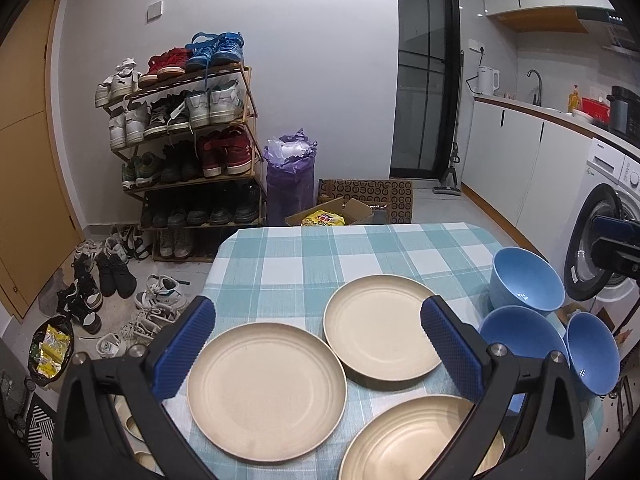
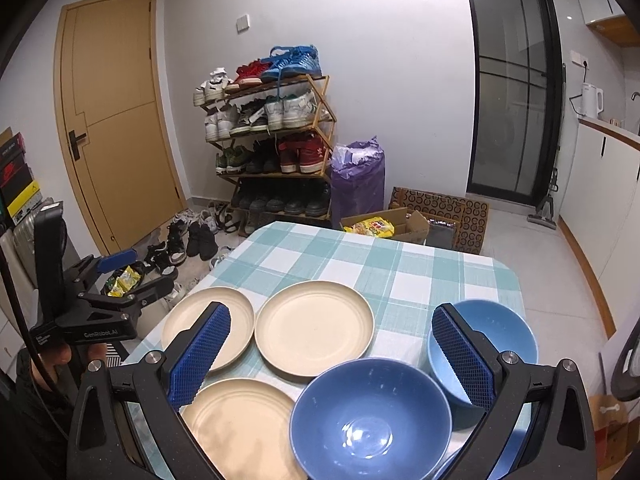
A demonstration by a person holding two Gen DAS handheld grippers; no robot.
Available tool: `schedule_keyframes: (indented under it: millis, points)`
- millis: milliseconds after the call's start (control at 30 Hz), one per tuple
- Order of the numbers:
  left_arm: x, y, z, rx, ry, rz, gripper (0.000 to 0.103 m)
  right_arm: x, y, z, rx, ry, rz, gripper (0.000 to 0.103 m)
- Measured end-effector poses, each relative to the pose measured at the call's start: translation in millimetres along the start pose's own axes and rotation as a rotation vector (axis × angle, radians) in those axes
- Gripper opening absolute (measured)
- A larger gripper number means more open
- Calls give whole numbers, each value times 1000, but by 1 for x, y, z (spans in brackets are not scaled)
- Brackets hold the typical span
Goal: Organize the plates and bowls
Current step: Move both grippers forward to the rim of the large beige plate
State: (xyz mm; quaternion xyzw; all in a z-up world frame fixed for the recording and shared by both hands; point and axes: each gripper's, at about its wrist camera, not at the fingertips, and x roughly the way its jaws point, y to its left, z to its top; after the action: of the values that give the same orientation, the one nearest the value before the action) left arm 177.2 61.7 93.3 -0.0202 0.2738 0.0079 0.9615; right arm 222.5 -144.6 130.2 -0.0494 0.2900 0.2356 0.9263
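- My left tool [image 1: 318, 344] hangs wide open over the checked surface [image 1: 360, 248], gripping nothing.
- My right tool [image 2: 332, 354] gapes just as wide, empty, above the dark blue bowl [image 2: 370, 420].
- Three cream plates [image 2: 314, 328] lie just left of that bowl, unstacked.
- A lighter blue bowl [image 2: 496, 332] sits just behind it, to the right.

3 plates [image 1: 266, 390] left on table [image 1: 280, 256], 3 bowls [image 1: 524, 280] right
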Motion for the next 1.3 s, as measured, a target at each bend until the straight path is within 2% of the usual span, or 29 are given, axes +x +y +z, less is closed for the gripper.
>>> schedule_keyframes:
  millis: [367, 500, 1033, 1300]
  points:
    - [38, 7, 13, -10, 34, 3, 103, 47, -18, 22, 65, 63, 6, 103]
    - [53, 8, 14, -10, 63, 10, 103, 66, -23, 26, 74, 113, 5, 103]
    - [107, 4, 2, 0, 189, -4, 103, 146, -39, 9, 108, 298, 27, 103]
    - [131, -3, -9, 16, 250, -19, 103, 179, -44, -4, 110, 403, 36, 88]
